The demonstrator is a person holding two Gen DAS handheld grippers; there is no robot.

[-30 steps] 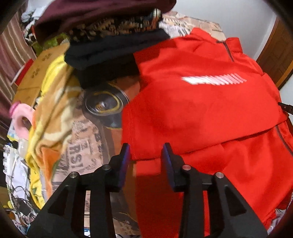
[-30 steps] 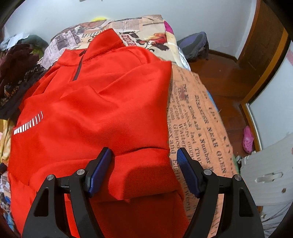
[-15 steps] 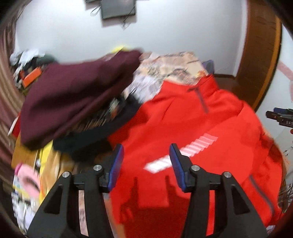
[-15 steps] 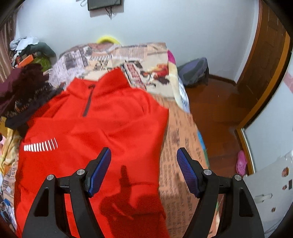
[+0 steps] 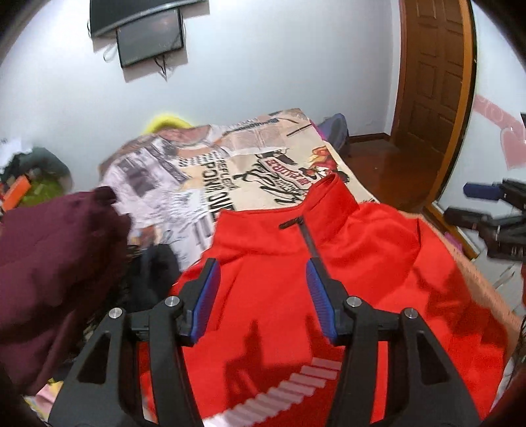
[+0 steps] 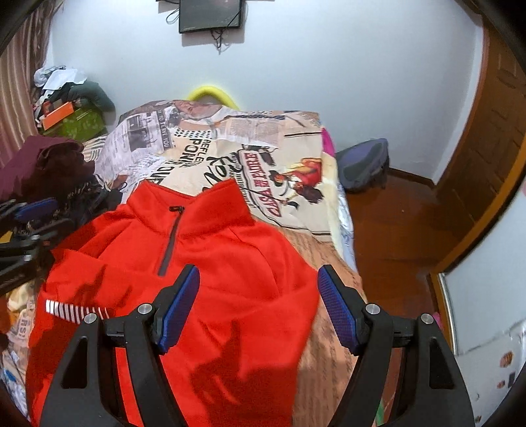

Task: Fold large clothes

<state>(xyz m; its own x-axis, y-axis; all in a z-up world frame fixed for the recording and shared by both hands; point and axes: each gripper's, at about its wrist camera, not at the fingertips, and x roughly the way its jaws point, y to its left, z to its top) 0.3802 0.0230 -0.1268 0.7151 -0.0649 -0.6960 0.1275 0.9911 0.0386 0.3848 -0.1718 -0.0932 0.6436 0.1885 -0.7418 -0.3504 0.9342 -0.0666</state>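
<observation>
Jacket: the red jacket [image 6: 210, 282] is lying face up on the bed [image 6: 296, 184], collar toward the wall, sides already looking tucked in.
Left gripper: my left gripper [image 5: 259, 295] is hovering over the chest with its jaws apart, gripping nothing.
Right gripper: my right gripper [image 6: 258, 305] is hanging wide open above the jacket's right edge, also empty.
Risk: I am judging that a pinch taking only the top layer could drag the tucked sides loose; the slick-looking fabric might also be slipping toward the bed's edge.
Clutter risk: the clothes pile [image 5: 49, 272] is crowding the jacket's left side, so a sweep there could be snagging it.
Surface: a newspaper-print cover [image 5: 203, 184] is spreading over the bed.
Room: white wall, mounted screen [image 6: 210, 14], wooden door [image 5: 434, 92], wood floor.
</observation>
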